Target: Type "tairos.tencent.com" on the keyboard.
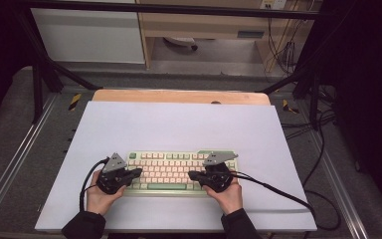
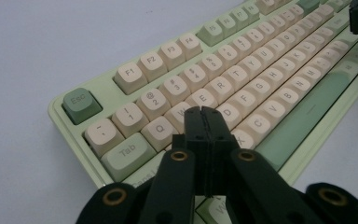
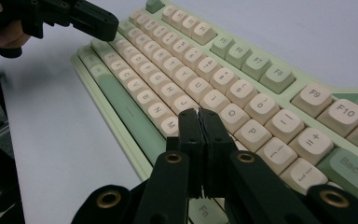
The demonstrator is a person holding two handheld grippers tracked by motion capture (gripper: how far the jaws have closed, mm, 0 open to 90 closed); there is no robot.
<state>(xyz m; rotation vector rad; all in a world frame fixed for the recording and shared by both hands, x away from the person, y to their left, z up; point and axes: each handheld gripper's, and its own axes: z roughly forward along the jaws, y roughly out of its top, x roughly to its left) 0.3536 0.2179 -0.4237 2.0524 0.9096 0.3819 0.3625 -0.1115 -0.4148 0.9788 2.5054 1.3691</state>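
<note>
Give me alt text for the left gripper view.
The left gripper, jaws shut together with nothing between them, hovers over the letter keys at the left end of a pale green keyboard with cream keycaps. The keyboard lies on a white sheet.

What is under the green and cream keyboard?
The green and cream keyboard lies on a big pale lilac sheet spread over a wooden table. The part of the sheet right beneath the keyboard is covered, so I cannot see it.
</note>
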